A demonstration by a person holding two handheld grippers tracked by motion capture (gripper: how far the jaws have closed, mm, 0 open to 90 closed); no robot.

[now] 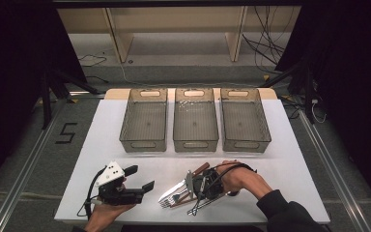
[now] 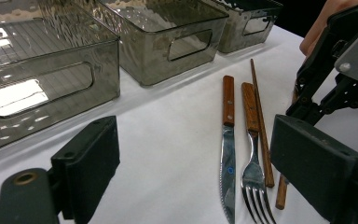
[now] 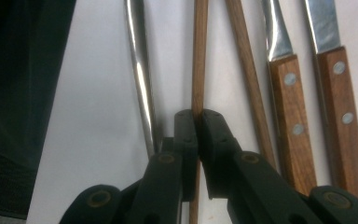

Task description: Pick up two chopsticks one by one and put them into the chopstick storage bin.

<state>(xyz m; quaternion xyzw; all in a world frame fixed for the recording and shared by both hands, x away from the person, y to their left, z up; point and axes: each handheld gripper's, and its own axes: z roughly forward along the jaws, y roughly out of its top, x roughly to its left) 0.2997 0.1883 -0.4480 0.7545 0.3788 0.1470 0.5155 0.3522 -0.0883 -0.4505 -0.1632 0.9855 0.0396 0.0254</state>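
Two black jaws of the right gripper (image 3: 198, 122) pinch a slim wooden chopstick (image 3: 199, 56); the left gripper (image 2: 193, 163) gapes wide above the white table (image 2: 177, 140).

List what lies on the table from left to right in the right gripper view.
Dark sleeve → shiny metal handle → wooden chopstick pinched in the right claw → second wooden chopstick → wood-handled fork → wood-handled knife.

Grey floor (image 1: 24, 159), dark curtains (image 1: 14, 58) both sides, wooden shelf unit (image 1: 121, 34) behind, cables (image 1: 265, 43).
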